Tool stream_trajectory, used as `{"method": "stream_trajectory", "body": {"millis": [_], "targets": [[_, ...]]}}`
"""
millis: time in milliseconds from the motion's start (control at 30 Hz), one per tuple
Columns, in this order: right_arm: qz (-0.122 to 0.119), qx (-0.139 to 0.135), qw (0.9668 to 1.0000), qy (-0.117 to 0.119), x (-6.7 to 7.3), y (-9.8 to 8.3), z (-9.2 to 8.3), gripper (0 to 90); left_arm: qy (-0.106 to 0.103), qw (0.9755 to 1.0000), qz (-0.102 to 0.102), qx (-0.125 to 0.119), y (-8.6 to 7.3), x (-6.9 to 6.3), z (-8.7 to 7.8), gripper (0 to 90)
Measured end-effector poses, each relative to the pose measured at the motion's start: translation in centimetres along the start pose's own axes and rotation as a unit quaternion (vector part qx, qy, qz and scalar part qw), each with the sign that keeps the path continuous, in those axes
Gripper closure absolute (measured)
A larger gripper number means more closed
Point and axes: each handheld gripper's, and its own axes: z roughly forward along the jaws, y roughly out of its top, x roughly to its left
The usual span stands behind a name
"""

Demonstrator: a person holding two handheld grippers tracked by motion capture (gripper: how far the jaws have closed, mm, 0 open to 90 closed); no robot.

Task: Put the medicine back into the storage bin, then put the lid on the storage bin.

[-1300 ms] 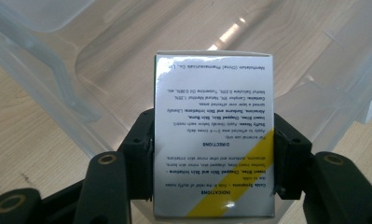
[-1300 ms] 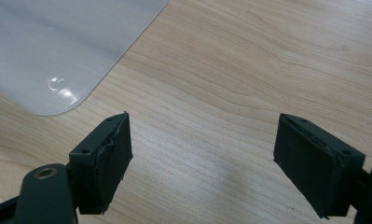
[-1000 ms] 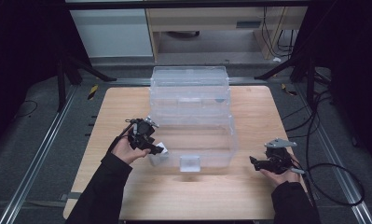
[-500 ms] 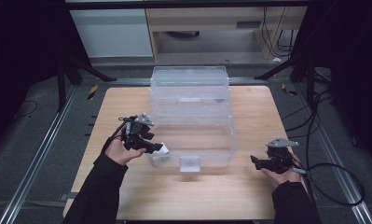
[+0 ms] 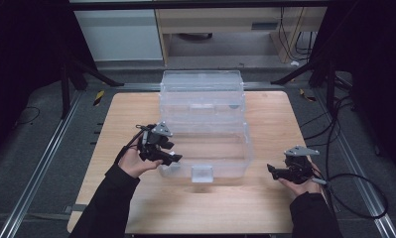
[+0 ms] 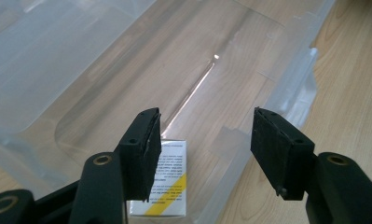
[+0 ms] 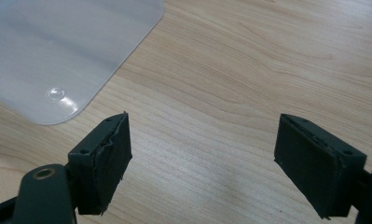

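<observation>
A: Your left gripper (image 6: 202, 154) is open at lower centre, over the small box (image 6: 167, 179) lying inside the clear bin (image 5: 205, 124).
B: Right gripper (image 7: 202, 165)?
A: Open, holding nothing, above bare table (image 7: 249, 70).

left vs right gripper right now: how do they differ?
The left gripper is raised at the clear bin's near-left corner; the right gripper sits low over bare table, beside the bin. A small white-and-yellow box lies below the left gripper's jaws; wood below the right's. Both are open, holding nothing.
</observation>
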Motion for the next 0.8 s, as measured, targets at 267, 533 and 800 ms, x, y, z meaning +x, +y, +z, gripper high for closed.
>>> {"method": "stream_trajectory", "body": {"millis": [267,533,800], "targets": [[-0.003,0.000,1.0000,-0.001,0.0,0.0,0.1,18.7,-0.029,0.9988,0.038,-0.005,1.0,-1.4,0.4,42.4],[-0.005,-0.001,1.0000,0.002,0.0,0.1,0.0,18.6,-0.040,0.9972,0.061,0.016,1.5,-2.5,1.9,42.2],[-0.009,0.001,0.9999,0.005,0.1,0.1,0.2,18.6,-0.046,0.9953,0.077,0.037,1.9,-2.8,3.3,43.3]]}}
